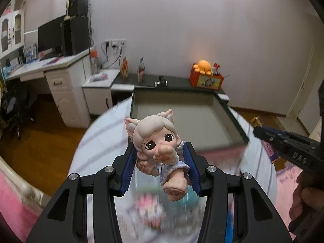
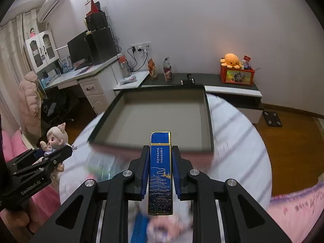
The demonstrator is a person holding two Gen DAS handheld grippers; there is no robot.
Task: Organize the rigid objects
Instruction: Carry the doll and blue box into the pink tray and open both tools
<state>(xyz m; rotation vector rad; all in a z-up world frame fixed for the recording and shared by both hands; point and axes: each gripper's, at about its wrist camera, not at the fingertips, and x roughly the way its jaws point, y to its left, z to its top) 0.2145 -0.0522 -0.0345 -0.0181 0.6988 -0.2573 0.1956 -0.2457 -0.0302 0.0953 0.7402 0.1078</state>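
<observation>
My left gripper (image 1: 161,158) is shut on a pale doll figurine (image 1: 158,141) with pink ears and a blue dress, held above the round table; the figurine also shows in the right wrist view (image 2: 54,139). My right gripper (image 2: 161,162) is shut on a slim blue and gold box (image 2: 160,172), held upright above the table. A shallow dark tray (image 1: 232,117) with a grey inside lies ahead of both grippers and holds nothing; it also shows in the right wrist view (image 2: 208,121). The right gripper's body (image 1: 287,145) enters the left wrist view from the right.
The round table (image 2: 239,131) has a pale striped cloth. Blurred colourful items lie on it below the grippers (image 1: 149,208). A dark low cabinet (image 2: 212,79) behind carries snack bags, a red box and an orange plush (image 2: 230,59). A white desk (image 1: 60,64) stands left. Pink bedding (image 2: 299,206) lies right.
</observation>
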